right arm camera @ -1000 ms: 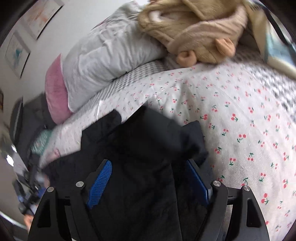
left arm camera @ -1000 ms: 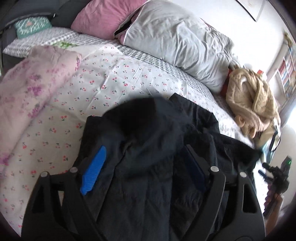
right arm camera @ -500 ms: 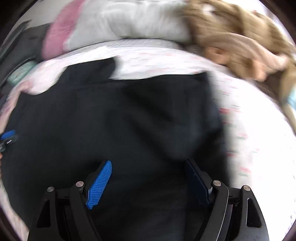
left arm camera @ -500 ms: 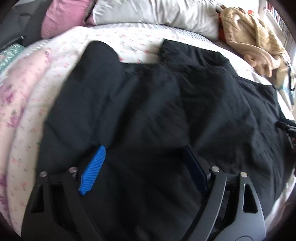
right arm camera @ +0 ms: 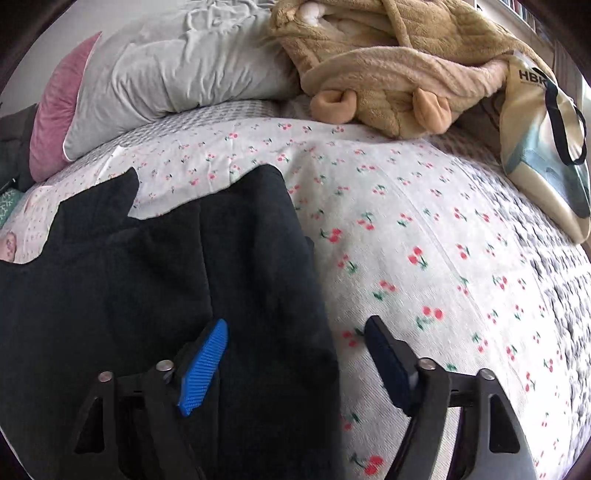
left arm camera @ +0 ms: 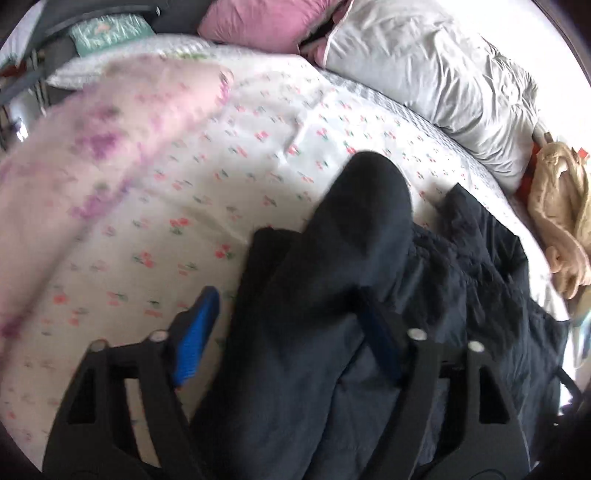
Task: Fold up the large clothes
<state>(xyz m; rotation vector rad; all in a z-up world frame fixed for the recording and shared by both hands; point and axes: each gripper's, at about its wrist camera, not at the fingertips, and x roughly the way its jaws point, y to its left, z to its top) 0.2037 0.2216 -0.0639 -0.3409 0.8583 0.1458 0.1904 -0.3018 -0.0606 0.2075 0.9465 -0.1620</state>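
Note:
A large black garment (left arm camera: 369, 277) lies spread on the cherry-print bed sheet (left arm camera: 258, 129). My left gripper (left arm camera: 291, 332) straddles its left edge: the left blue pad is over the sheet and the right pad over the cloth. The jaws are closing, with the pads still wide apart and not pressing. In the right wrist view the garment (right arm camera: 147, 277) fills the left half. My right gripper (right arm camera: 295, 354) straddles its right edge, one pad over the cloth and one over the sheet (right arm camera: 424, 221). Its jaws are also closing, without pinching the fabric.
A grey pillow (left arm camera: 424, 66) and a pink pillow (left arm camera: 266, 22) lie at the head of the bed. A pink floral quilt (left arm camera: 92, 147) is bunched on the left. A beige fleece robe (right arm camera: 388, 74) and a tote bag (right arm camera: 543, 147) sit at the far right.
The garment went from bunched to spread flat on the bed. Both grippers came down, the left over its left edge and the right over its right edge. Both pairs of jaws narrowed a little.

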